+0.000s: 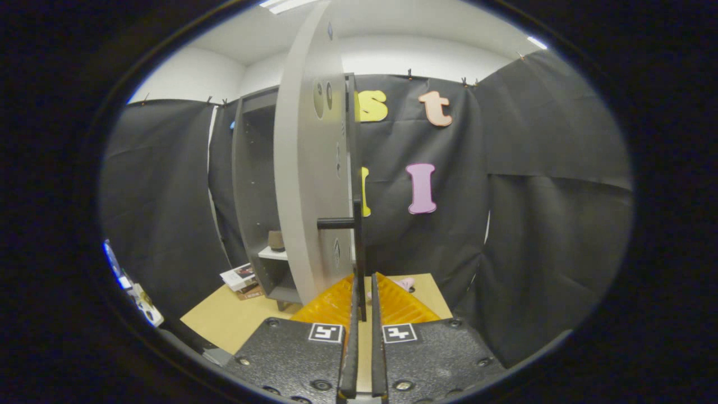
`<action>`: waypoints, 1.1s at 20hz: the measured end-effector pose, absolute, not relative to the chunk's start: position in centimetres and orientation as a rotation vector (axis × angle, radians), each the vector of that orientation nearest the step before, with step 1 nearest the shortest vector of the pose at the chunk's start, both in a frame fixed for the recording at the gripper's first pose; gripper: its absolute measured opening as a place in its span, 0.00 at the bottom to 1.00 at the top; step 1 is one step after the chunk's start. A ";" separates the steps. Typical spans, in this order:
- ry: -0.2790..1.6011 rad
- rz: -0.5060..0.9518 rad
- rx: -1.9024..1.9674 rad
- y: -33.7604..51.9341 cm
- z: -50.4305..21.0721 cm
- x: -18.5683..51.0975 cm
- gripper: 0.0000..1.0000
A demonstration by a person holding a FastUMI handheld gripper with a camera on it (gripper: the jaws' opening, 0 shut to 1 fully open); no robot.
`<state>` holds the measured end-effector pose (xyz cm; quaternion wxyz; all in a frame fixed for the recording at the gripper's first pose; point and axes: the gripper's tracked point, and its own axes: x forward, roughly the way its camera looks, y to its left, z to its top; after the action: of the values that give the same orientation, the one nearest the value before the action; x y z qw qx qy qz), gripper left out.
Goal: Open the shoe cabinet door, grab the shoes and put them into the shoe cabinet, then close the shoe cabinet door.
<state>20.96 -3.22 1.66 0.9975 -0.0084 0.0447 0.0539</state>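
The grey shoe cabinet [255, 185] stands on the tan table, its door [308, 179] swung open toward me and seen almost edge-on. A black bar handle [357, 235] runs down the door's edge on a short black post. My gripper [363, 283] is shut on the lower end of this handle, which sits in the narrow gap between the two fingers. Beyond the fingers, a pink shoe [405, 283] lies on the table near the black cloth wall. A brown object [275, 240] rests on a white shelf inside the cabinet.
Magazines [241, 278] lie on the table [224, 320] left of the cabinet's foot. Black cloth walls close in the booth on the left, back and right. Some small items [143, 306] sit at the far left beyond the table's edge.
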 end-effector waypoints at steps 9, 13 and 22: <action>0.112 0.055 -0.086 -1.2 -1.0 14.1 0.93; 0.162 0.074 -0.098 2.8 -4.9 13.0 1.00; 0.347 0.236 -0.131 13.6 -17.1 16.2 1.00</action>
<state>16.16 13.60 -17.13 0.9760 -0.0650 0.1719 0.1172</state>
